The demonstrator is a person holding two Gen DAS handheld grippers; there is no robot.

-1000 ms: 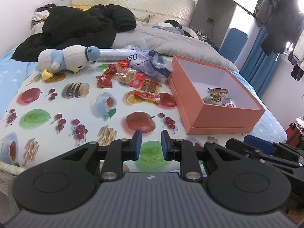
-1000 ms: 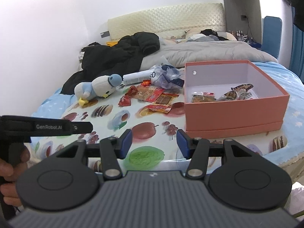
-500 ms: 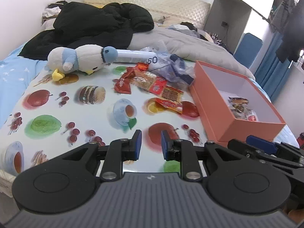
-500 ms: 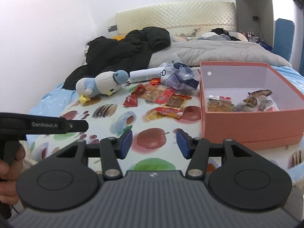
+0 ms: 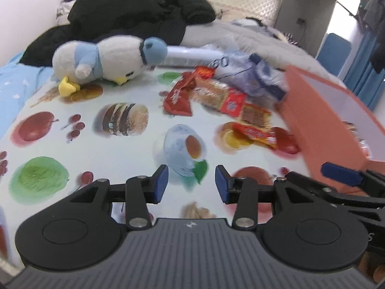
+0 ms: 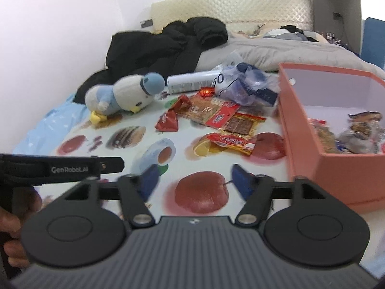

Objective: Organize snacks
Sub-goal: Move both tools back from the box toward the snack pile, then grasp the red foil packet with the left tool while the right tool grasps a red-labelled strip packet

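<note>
Lying ahead of both grippers: snack packets [image 6: 223,118] heaped on fruit-print surface [image 5: 120,154], beside pink box [image 6: 312,149]. Left gripper [image 5: 191,184], right gripper [image 6: 196,180] just opened wider, nothing held between.

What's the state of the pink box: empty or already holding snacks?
Partly filled. The pink box stands open, no lid on it, with a few wrapped snacks on its floor; more packets lie outside on the printed cloth.

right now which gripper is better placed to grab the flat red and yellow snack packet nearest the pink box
Right, probably. The right gripper is open, empty, with the red and yellow packet just ahead, beside the pink box. The left gripper, also open, sits further left.
</note>
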